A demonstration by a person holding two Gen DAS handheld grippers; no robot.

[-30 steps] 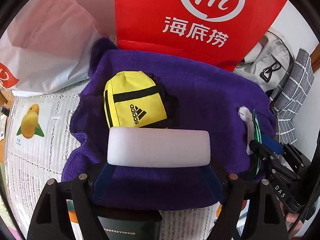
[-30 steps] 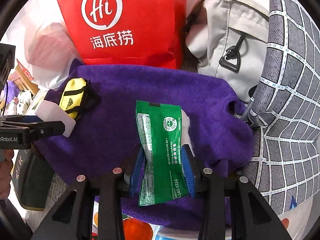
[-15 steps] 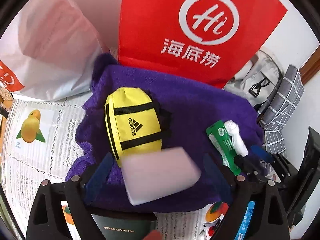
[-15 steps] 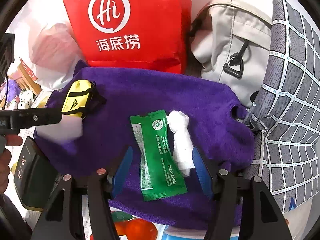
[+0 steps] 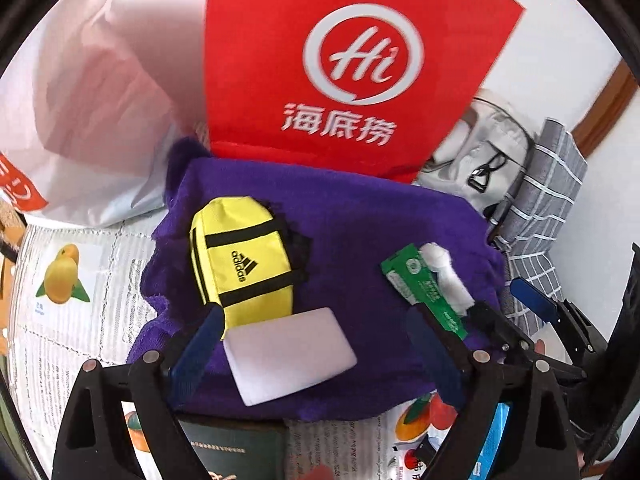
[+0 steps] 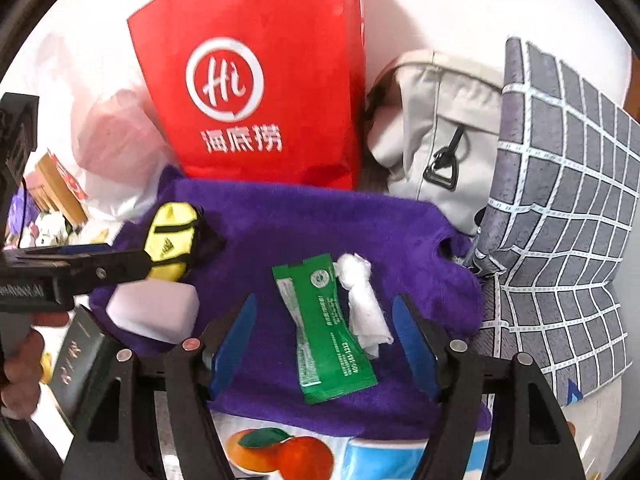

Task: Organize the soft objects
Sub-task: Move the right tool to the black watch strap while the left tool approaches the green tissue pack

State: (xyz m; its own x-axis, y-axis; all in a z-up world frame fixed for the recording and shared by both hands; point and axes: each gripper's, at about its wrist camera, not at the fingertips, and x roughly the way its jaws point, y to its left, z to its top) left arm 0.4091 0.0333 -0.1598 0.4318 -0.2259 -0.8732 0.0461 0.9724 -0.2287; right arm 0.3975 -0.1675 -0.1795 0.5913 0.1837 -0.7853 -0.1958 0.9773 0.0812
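Observation:
A purple towel [image 5: 360,224] [image 6: 304,224] lies spread on the table. On it lie a yellow Adidas pouch [image 5: 240,256] [image 6: 170,240], a white sponge block [image 5: 288,354] [image 6: 154,314], a green packet [image 5: 424,292] [image 6: 328,332] and a white wipe [image 5: 448,276] [image 6: 362,300]. My left gripper [image 5: 316,340] is open and empty above the sponge. My right gripper [image 6: 324,332] is open and empty, its jaws standing either side of the packet and wipe.
A red paper bag [image 5: 344,60] [image 6: 264,100] stands behind the towel. A white plastic bag [image 5: 88,112] is at the left, a grey backpack [image 6: 436,128] and a checked cushion [image 6: 560,216] at the right. A dark green booklet [image 5: 236,452] lies near the front edge.
Both grippers opened and drew back. The left let go of the white sponge, which now lies tilted on the towel. The right let go of the green packet and wipe.

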